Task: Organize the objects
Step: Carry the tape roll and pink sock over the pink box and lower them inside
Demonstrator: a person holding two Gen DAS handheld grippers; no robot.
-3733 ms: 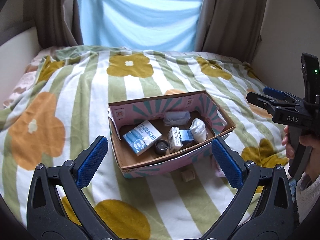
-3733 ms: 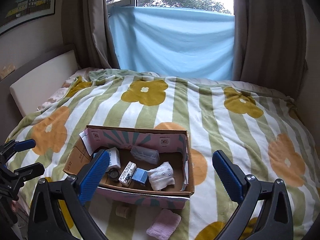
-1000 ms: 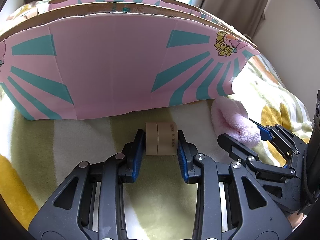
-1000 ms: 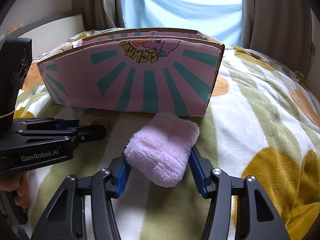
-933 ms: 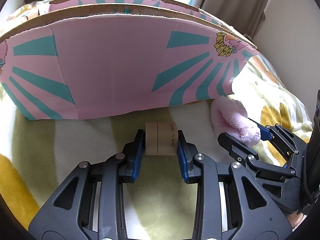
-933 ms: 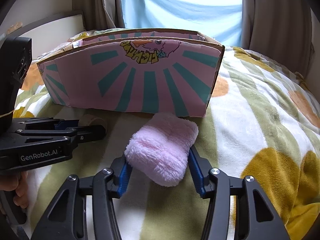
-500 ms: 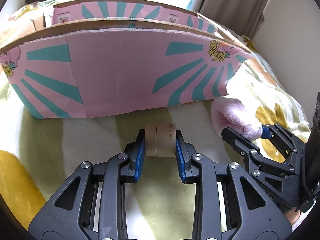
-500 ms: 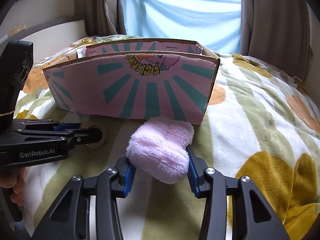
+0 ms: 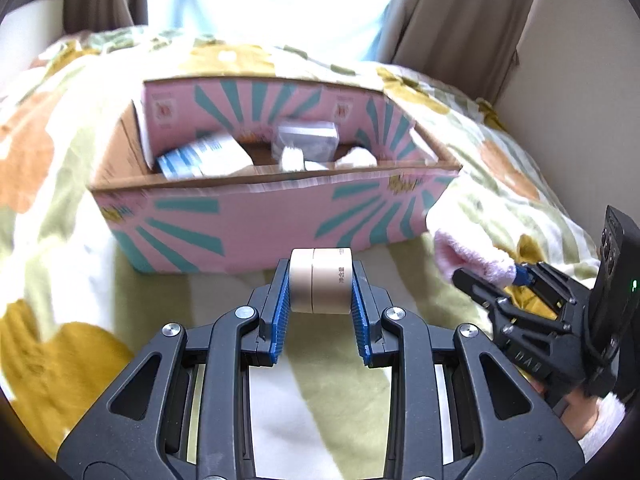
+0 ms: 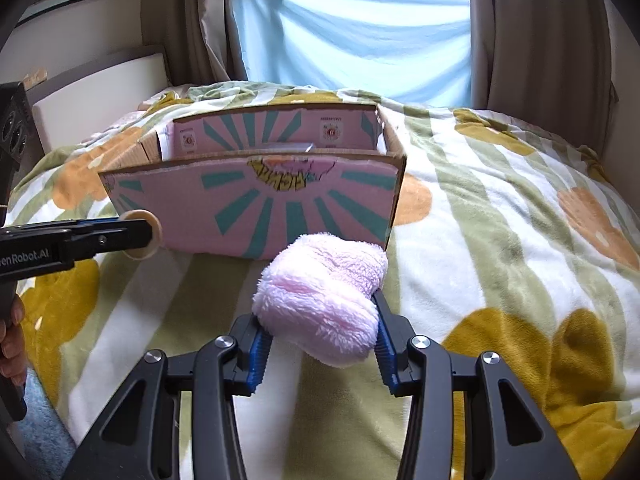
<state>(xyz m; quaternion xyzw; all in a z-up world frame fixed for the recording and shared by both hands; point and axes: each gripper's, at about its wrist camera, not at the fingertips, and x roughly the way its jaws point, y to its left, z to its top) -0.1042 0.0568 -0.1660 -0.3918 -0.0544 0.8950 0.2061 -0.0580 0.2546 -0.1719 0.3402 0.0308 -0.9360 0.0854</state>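
The left gripper is clamped on a beige tape roll, raised before the pink box. The right gripper pinches a fluffy pink cloth just short of that box's near wall, above the bed.

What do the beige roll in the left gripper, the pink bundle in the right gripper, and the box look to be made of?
Beige roll: looks like matte tape or bandage, with a seam around its middle; exact material unclear.
Pink bundle: fluffy plush fabric, long soft pile, bulging between the fingers.
Box: corrugated cardboard, brown at the cut edges, printed pink and teal outside.
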